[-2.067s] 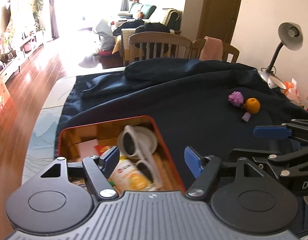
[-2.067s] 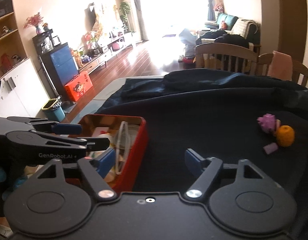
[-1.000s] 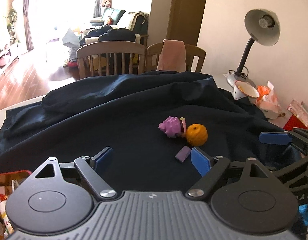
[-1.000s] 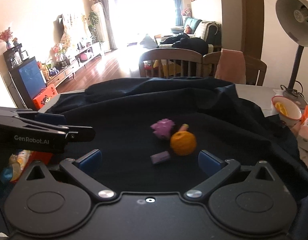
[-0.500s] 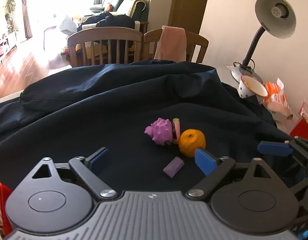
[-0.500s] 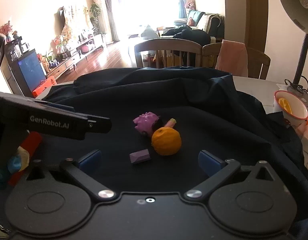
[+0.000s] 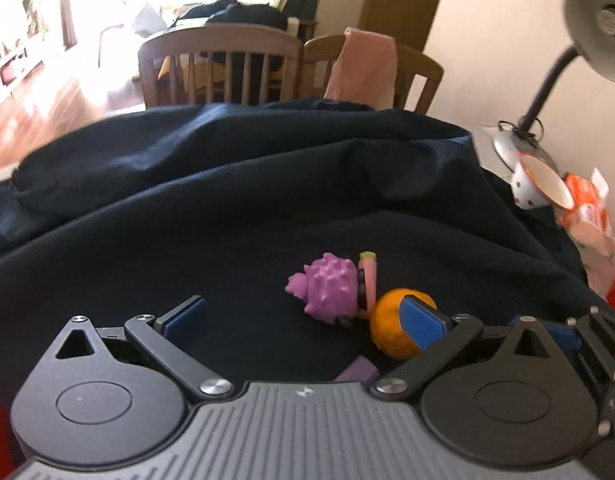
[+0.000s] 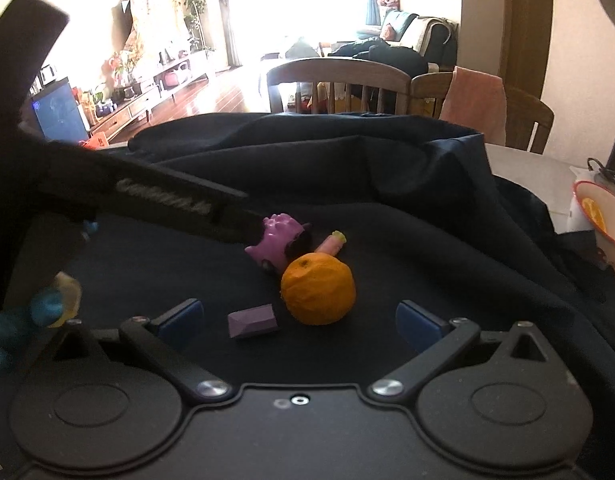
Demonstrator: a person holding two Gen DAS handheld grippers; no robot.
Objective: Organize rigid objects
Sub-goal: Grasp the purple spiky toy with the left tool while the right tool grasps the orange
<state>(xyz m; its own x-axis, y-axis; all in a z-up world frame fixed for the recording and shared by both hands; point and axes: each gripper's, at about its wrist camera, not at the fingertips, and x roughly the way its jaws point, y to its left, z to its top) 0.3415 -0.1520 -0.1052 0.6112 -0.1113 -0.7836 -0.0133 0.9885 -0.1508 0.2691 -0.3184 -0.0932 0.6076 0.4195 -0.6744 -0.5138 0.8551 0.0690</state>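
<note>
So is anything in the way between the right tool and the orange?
Nothing visible. The right tool is open, with bare dark cloth up to the orange. A small purple block lies just left of it.

A dark navy cloth (image 7: 227,216) covers the table, bunched in folds along the far edge. Two wooden chairs (image 7: 219,68) stand behind the table; a pink towel (image 7: 363,68) hangs over the back of the right-hand chair. At the right side, a grey desk lamp (image 7: 595,28) with a curved neck stands on the bare tabletop. A white bowl (image 7: 537,184) with a red rim lies tilted beside the lamp base, touching an orange packet (image 7: 585,204).
</note>
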